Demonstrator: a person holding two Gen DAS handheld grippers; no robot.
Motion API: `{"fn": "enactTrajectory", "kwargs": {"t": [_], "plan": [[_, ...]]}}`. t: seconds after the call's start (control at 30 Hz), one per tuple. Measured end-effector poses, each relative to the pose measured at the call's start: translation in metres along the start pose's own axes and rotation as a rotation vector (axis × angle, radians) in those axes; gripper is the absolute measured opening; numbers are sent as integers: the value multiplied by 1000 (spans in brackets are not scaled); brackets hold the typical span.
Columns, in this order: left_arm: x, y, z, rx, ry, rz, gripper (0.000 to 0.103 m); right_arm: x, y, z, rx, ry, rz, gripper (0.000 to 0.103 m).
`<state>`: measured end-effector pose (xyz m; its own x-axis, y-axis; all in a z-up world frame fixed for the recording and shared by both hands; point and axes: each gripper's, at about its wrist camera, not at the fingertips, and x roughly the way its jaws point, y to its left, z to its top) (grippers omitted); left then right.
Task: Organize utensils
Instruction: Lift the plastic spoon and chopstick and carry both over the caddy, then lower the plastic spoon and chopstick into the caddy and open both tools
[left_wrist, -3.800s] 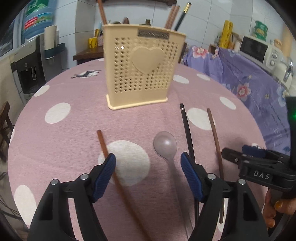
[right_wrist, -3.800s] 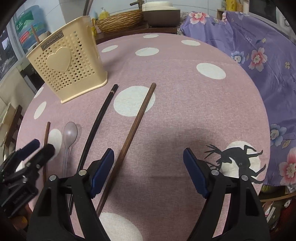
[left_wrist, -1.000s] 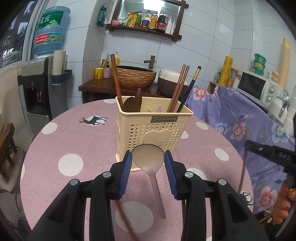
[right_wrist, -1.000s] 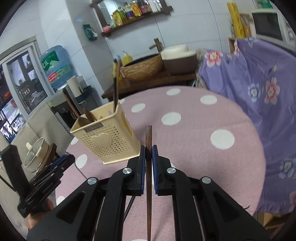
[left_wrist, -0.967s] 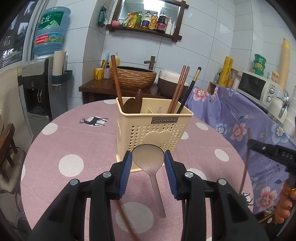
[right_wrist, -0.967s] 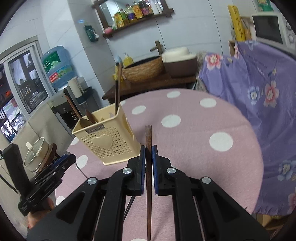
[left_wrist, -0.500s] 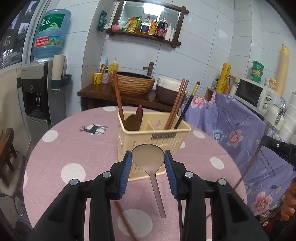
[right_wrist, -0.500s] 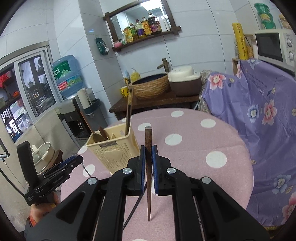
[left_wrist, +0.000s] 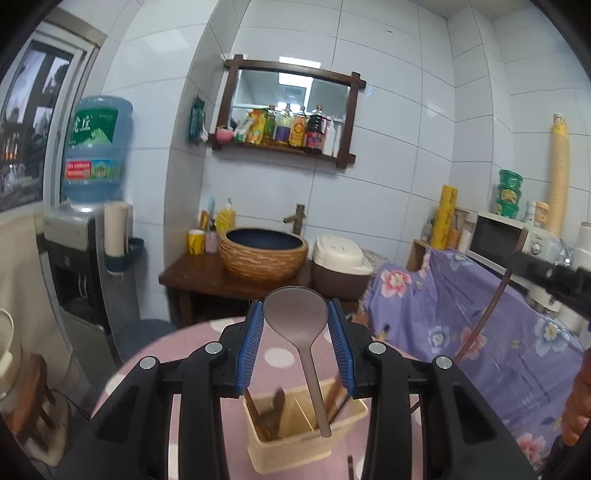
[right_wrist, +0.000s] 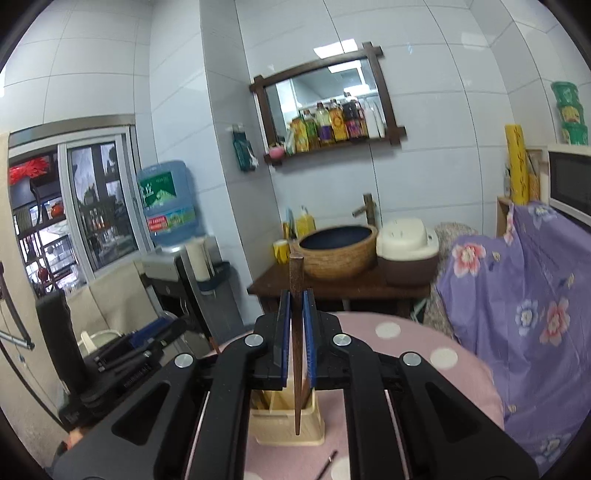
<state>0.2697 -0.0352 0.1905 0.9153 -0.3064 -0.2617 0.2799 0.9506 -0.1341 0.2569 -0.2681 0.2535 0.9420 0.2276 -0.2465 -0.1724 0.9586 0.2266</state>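
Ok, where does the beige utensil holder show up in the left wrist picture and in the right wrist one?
Left wrist: the utensil holder sits low centre, below the spoon clamped in the left gripper.
Right wrist: it sits low centre, behind the tip of the chopstick pinched in the right gripper.
Shared landmark: the woven basin on the wooden counter.

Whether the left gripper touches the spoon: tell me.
Touching. The left wrist view shows the left gripper with both blue pads against the spoon bowl's edges.
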Motion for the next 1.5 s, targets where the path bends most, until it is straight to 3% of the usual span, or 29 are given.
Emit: {"fn": "enactTrajectory", "kwargs": {"t": [0.13, 0.3, 0.53, 0.77, 0.93, 1.17, 1.2, 1.27, 1.3, 1.33, 1.47, 1.5], "plan": [[21, -1, 0, 31, -4, 71, 37, 21, 16, 11, -16, -46, -17, 8], [42, 0, -30, 49, 50, 96, 36, 58, 21, -16, -16, -18, -45, 8], [57, 2, -76, 55, 129, 93, 36, 89, 13, -71, 5, 67, -69, 8], [66, 3, -107, 59, 186, 90, 37, 106, 7, -101, 14, 129, -76, 8], [72, 4, -120, 62, 220, 93, 36, 111, 2, -112, 19, 139, -92, 8], [65, -2, -123, 80, 200, 78, 38, 107, -7, -113, 42, 132, -95, 9], [62, -2, -123, 82, 194, 76, 39, 105, -7, -114, 42, 129, -100, 12], [52, -3, -124, 88, 178, 74, 49, 99, -9, -117, 43, 121, -103, 27], [47, -3, -124, 88, 169, 72, 52, 95, -10, -119, 45, 115, -105, 47], [40, -3, -125, 87, 160, 68, 56, 89, -10, -121, 42, 102, -114, 56], [16, 0, -131, 83, 142, 60, 65, 73, -7, -134, -8, 95, -174, 57], [10, 2, -134, 78, 140, 62, 67, 71, -8, -138, -11, 106, -190, 63]]}}
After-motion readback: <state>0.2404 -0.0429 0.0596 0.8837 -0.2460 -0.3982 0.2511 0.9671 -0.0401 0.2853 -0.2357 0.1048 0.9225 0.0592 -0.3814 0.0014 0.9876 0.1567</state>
